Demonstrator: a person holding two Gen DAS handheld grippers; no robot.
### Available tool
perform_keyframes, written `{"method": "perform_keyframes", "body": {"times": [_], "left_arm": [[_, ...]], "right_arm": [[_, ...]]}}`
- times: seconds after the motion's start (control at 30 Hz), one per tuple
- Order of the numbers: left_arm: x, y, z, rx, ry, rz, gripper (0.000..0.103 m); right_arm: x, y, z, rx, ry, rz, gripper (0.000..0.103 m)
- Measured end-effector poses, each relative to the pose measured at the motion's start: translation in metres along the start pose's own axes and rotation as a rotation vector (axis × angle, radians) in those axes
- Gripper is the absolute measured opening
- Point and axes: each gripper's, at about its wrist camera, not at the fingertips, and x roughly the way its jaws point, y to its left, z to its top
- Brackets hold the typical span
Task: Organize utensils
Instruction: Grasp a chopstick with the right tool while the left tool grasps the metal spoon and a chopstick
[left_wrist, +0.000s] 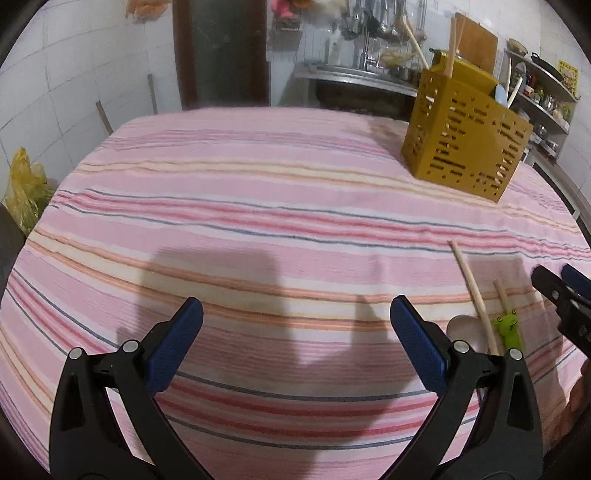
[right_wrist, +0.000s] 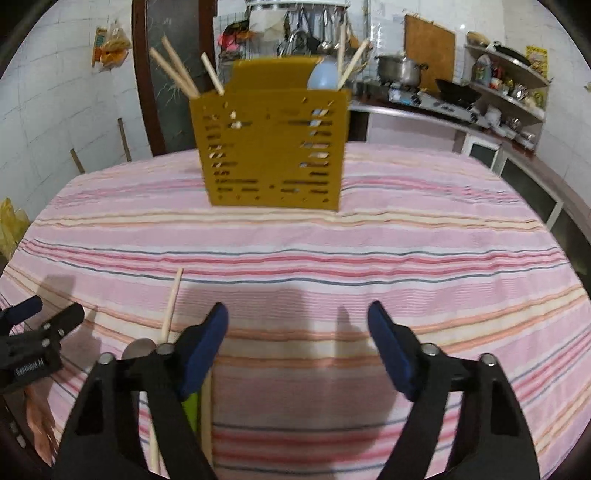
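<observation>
Blue pads on the left gripper (left_wrist: 295, 332) sit closest to the lens, spread wide apart with nothing between them, only striped tablecloth (left_wrist: 258, 206) under them. Over on the right, the right gripper (right_wrist: 297, 343) is open too, and its jaws hold nothing; only cloth shows in the gap.

Loose utensils lie on the cloth between the two grippers, near the front edge of the table. One long wooden chopstick (left_wrist: 472, 291) lies flat, and beside it is a chopstick with a green frog holder (left_wrist: 509, 326) on it. A pale spoon (left_wrist: 466, 328) rests just beside them, partly under the long stick. In the right wrist view these things poke out from behind the right gripper's left finger, so they are beside that gripper, not inside it.

Chopsticks are light, stiff and thin (they roll and slip easily), so I think a pinch near the middle of the stick is best. I guess the spoon is light and smooth, and its handle is hidden.

Farther back stands the yellow utensil holder (right_wrist: 273, 147), upright, with sticks and a pale blue spoon already in it. Lots of bare cloth lies between it and the loose things, so there is plenty of room to move.
</observation>
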Motion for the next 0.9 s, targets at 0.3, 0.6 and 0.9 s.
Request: {"method": "perform_keyframes", "body": {"times": [0.3, 0.6, 0.9], "left_arm": [[0.007, 0.002, -0.002, -0.013, 0.028, -0.013, 0.098], [0.006, -0.002, -0.003, 0.002, 0.023, 0.005, 0.098], [0.004, -0.003, -0.003, 0.02, 0.015, 0.024, 0.098]], "right_arm": [[0.021, 0.033, 0.003, -0.094, 0.076, 0.041, 0.056], [0.022, 0.038, -0.001, -0.12, 0.147, 0.036, 0.038], [0.013, 0.021, -0.006, -0.098, 0.155, 0.051, 0.008]]}}
